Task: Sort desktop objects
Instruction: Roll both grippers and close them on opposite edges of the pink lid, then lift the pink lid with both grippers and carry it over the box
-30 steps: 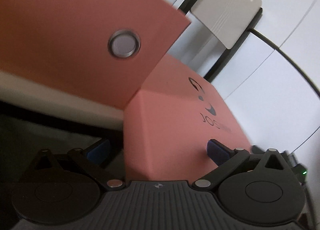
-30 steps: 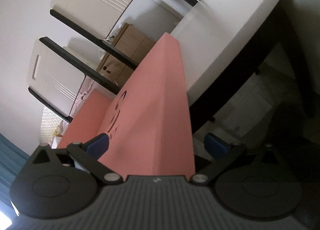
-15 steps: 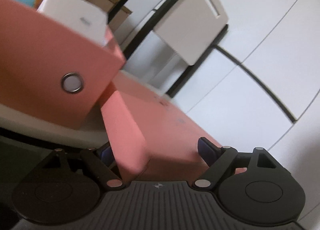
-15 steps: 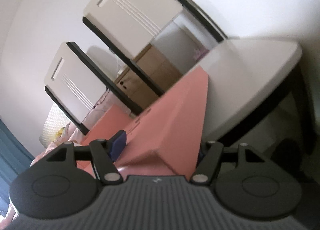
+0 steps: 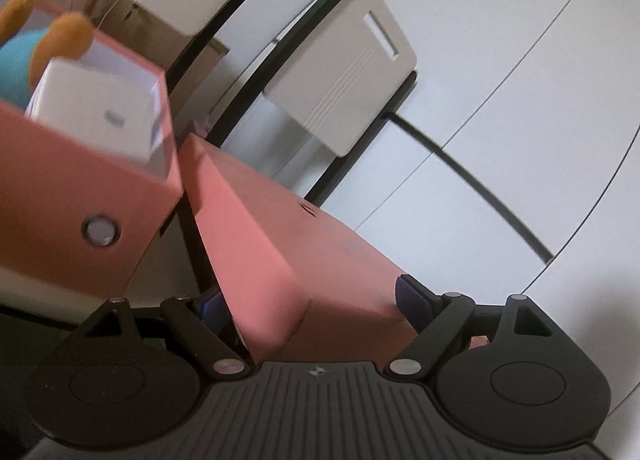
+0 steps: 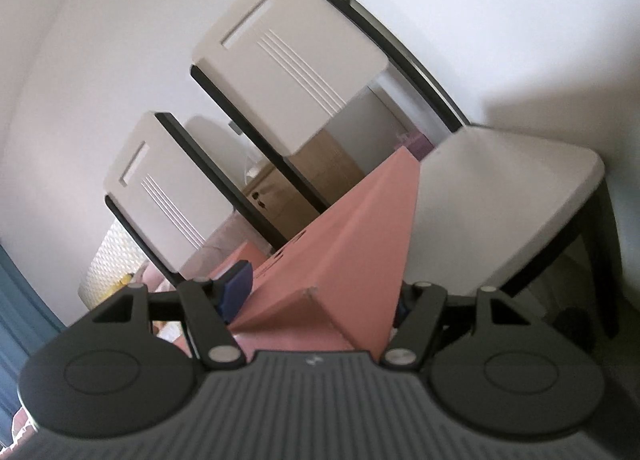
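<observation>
Between both grippers (image 5: 312,306) (image 6: 320,294), pink lid (image 5: 280,236) now raised beside box (image 5: 80,196).

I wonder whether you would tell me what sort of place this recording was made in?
Probably a room in a home or small office, not a workshop: pale folding chairs stand against a plain white wall, a cardboard box sits behind them, and a plush toy lies in the pink storage box.
</observation>
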{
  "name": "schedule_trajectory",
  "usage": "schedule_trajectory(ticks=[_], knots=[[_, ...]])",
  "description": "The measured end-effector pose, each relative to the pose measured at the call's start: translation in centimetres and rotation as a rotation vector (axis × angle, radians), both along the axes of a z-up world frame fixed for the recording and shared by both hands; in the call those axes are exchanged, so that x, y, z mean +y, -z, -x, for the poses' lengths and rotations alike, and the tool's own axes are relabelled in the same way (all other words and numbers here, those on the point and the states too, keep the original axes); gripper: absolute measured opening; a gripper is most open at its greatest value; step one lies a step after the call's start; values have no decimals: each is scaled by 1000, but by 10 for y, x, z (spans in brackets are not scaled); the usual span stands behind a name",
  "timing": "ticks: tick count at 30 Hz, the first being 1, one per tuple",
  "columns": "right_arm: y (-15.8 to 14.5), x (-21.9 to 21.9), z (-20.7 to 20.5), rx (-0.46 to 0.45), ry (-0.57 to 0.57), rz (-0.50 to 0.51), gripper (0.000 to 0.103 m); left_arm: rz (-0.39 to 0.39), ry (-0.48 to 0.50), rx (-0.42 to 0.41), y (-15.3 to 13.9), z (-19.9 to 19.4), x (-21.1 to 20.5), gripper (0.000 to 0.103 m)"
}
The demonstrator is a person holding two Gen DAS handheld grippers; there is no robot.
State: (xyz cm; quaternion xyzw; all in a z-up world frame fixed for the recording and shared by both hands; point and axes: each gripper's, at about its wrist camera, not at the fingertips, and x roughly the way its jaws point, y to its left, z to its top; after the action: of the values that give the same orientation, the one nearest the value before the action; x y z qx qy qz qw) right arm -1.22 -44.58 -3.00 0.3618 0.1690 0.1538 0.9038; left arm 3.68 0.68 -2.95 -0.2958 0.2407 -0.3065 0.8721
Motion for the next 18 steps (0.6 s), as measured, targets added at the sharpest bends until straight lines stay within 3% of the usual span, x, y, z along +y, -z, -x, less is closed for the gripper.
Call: schedule_trajectory(ticks=[10,18], knots=[[-53,29,-18,-49,-15,4,67,14,-34,-18,-53,-13,31,87],[-86,84,-60,-82,-104,12,67,46,-150,-67,-74,-16,86,87]])
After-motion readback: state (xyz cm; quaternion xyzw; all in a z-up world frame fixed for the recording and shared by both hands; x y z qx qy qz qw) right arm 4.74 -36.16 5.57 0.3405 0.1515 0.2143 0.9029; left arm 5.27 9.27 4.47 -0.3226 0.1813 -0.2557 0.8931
